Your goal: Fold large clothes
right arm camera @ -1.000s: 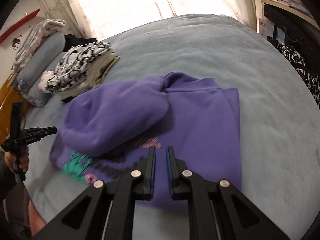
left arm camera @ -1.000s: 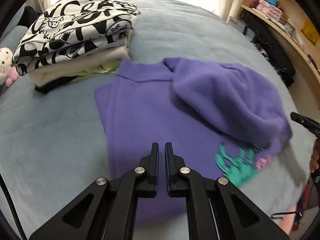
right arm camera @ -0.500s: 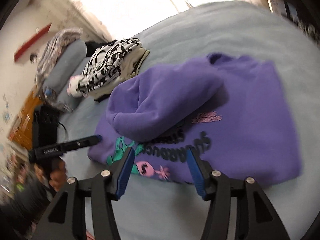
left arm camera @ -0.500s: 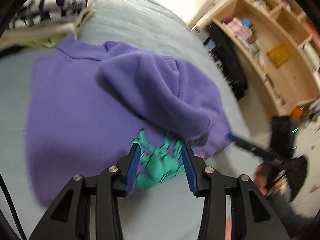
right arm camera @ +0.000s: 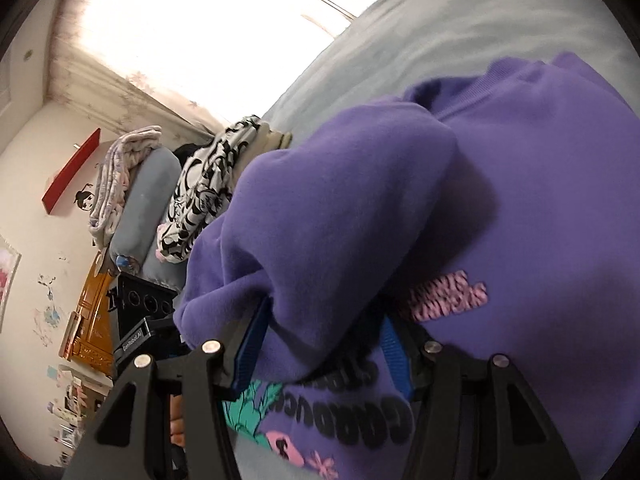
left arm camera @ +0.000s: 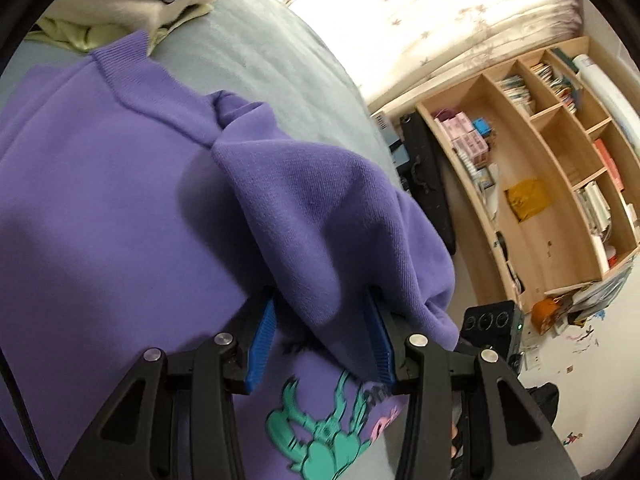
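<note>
Purple sweatshirt (left arm camera: 100, 220) lies on the grey bed beside the folded pile (left arm camera: 120, 4); I've just opened both jaws and dropped my left gripper (left arm camera: 320, 336) and right gripper (right arm camera: 320, 344) astride its folded-over sleeve (left arm camera: 320, 220), nothing pinched yet, ready to grip.

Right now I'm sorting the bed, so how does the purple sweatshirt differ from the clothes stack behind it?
The purple sweatshirt lies spread out with one sleeve bunched across it; the clothes stack is already folded and piled. The sweatshirt is one plain colour with a printed graphic; the stack's top piece is black-and-white patterned. Both rest on the grey bed.
</note>
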`<control>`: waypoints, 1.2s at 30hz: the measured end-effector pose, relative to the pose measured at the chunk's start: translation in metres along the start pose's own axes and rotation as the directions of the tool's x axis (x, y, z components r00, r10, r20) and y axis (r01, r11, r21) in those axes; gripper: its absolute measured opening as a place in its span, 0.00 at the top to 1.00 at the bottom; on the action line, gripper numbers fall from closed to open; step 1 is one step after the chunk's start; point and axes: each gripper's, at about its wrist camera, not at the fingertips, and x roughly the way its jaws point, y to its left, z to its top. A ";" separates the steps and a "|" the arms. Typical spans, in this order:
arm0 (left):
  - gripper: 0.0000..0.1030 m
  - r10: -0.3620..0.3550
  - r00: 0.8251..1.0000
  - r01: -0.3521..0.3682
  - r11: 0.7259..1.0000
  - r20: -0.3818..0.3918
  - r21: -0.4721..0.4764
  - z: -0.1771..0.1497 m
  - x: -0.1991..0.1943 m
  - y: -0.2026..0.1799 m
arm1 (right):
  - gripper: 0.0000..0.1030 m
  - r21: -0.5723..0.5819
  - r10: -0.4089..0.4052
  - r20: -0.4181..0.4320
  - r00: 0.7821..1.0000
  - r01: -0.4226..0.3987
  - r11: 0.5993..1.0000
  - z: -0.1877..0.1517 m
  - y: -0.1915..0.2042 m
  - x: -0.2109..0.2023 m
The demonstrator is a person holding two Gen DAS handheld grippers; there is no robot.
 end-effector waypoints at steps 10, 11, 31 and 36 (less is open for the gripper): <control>0.96 0.244 0.968 -0.247 0.966 -0.057 -0.069 -0.010 -0.005 -0.031 | 0.89 0.093 -0.126 -0.071 0.989 0.132 0.987 -0.005 0.017 -0.009; 0.96 0.273 0.959 -0.278 0.958 -0.081 -0.062 -0.012 -0.005 -0.034 | 0.90 0.105 -0.152 -0.090 0.984 0.161 0.981 -0.008 0.019 -0.011; 0.83 0.564 0.822 -0.547 0.819 -0.073 0.174 -0.055 -0.017 -0.075 | 0.77 -0.059 -0.388 -0.023 0.921 0.387 0.920 -0.032 0.038 -0.046; 0.91 0.497 0.855 -0.519 0.808 0.150 0.281 -0.047 -0.036 -0.122 | 0.77 -0.189 -0.327 0.087 0.941 0.338 0.922 -0.023 0.071 -0.052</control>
